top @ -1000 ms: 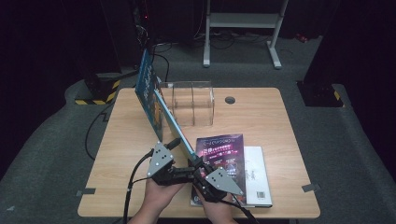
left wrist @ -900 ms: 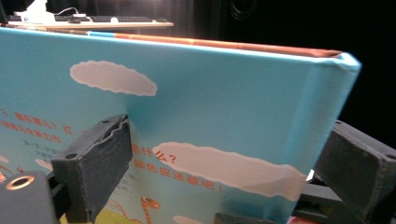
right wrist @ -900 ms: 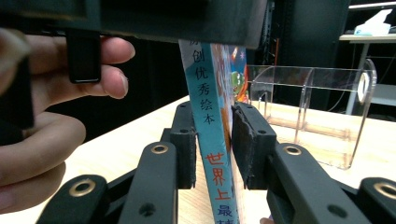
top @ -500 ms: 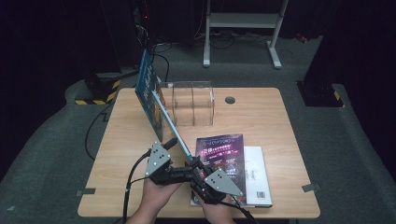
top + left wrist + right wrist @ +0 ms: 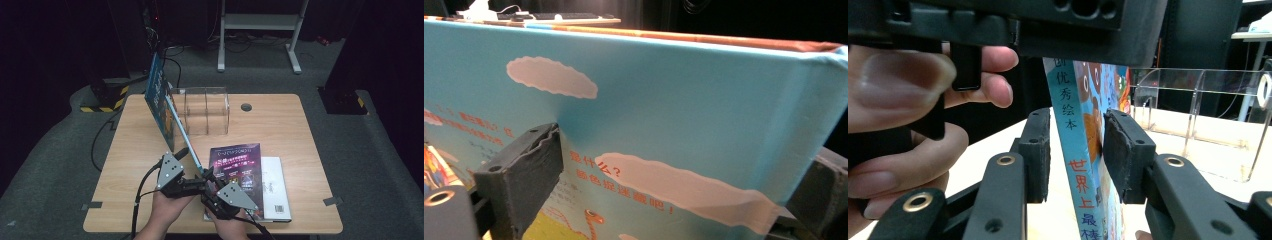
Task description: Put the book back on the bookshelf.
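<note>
The blue picture book [image 5: 162,107] stands tilted on its lower corner, rising from near the front edge of the surface [image 5: 280,115] up toward its back left corner, leaning over the left end of the clear acrylic rack [image 5: 202,110]. The left tongs [image 5: 186,152] are clamped on its cover low down (in the left gripper view one pad [image 5: 531,160] presses flat against the sky-blue cover [image 5: 664,115]). The right tongs [image 5: 209,176] straddle the book's spine [image 5: 1075,150] near the same lower end; their jaws have just been opening, and the spine stands between the pads [image 5: 1120,150] with a gap on the left side. Just right of the tongs, a dark purple book [image 5: 237,162] lies flat on a white book [image 5: 275,187], toward the front right corner.
</note>
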The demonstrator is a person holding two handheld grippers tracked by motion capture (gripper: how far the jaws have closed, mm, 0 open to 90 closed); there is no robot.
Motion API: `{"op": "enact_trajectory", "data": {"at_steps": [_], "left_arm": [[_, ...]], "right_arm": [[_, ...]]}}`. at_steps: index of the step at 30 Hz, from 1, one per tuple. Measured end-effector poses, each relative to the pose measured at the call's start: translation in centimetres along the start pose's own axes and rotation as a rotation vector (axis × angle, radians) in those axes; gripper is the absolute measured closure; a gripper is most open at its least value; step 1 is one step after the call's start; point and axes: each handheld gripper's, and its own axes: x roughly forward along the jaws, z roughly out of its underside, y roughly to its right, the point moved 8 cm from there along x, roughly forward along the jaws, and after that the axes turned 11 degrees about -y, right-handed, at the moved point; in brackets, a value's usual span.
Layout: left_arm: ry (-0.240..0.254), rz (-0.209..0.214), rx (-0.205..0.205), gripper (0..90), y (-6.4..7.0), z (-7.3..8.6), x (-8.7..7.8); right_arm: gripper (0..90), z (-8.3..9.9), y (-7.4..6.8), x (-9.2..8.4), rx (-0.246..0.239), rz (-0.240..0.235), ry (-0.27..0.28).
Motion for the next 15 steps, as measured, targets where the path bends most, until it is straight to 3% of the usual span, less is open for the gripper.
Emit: {"op": "enact_trajectory", "data": {"at_steps": [15], "left_arm": [[0.003, -0.015, -0.008, 10.6, -1.1, 0.2, -0.5]], "right_arm": [[60.9, -0.2, -1.4, 0.9, -0.013, -0.042, -0.03]]}}
